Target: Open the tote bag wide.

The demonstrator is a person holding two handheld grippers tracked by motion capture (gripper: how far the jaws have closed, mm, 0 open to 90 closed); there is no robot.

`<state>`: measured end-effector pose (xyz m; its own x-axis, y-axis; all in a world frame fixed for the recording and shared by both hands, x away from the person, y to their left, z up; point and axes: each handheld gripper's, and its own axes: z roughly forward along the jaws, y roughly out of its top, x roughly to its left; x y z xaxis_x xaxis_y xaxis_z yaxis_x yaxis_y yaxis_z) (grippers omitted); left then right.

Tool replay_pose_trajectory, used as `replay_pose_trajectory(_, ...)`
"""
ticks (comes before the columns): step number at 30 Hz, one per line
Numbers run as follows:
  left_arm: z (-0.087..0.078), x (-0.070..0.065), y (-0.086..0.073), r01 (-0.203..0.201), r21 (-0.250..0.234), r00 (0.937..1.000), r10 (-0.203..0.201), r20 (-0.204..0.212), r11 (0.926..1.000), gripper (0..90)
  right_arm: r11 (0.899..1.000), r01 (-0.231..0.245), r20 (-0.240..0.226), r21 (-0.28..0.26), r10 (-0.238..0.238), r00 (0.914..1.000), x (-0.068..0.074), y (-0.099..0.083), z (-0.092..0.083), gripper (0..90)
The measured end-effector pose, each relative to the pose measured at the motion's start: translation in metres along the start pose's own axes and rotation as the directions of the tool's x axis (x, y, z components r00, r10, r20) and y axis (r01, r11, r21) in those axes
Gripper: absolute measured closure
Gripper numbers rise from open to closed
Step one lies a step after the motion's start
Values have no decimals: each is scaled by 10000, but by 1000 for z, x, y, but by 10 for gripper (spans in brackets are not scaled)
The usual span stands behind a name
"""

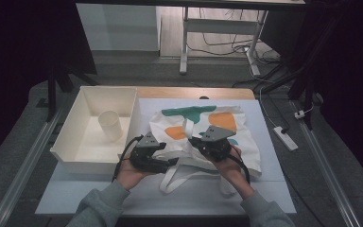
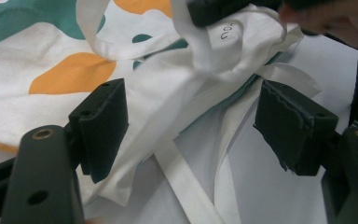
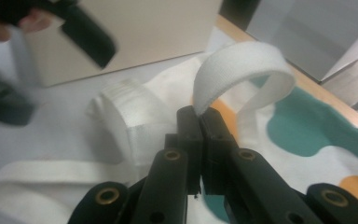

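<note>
The tote bag is lying flat on the worktop just right of the white bin, its mouth and loose straps facing the person. The right hand-held gripper is clamping one white strap at its near end, jaws pressed together on it, the strap looping up and away over the bag's print. The left hand-held gripper is waiting with jaws wide apart, holding nothing, the bag's hem lying straight ahead between them, so the left looks closer for the next grab.
</note>
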<state>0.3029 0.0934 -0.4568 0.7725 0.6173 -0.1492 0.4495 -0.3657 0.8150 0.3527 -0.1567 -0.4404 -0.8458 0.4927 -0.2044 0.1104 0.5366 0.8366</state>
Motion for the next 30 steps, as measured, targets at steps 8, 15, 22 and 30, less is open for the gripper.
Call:
replay_pose_trajectory(8, 7, -1, -3, -135, 308, 9999, 137, -51, 9994, 251, 9963, -467, 539, 718, 429, 9976, -35, -6, 19, 876)
replay_pose_trajectory(15, 11, -1, -4, -217, 456, 9997, 222, -105, 9987, 251, 9780, -1241, 611, 1676, 1153, 9915, -64, -31, 49, 876)
replay_pose_trajectory(22, 11, -1, -5, -245, 483, 9996, 251, -105, 9985, 251, 9601, -1767, 260, 2166, 1753, 9842, -70, -43, 59, 872)
replay_pose_trajectory(30, 12, -1, -6, -303, 520, 9995, 309, -113, 9982, 250, 9541, -2112, -135, 2122, 2190, 9756, -68, -43, 57, 613)
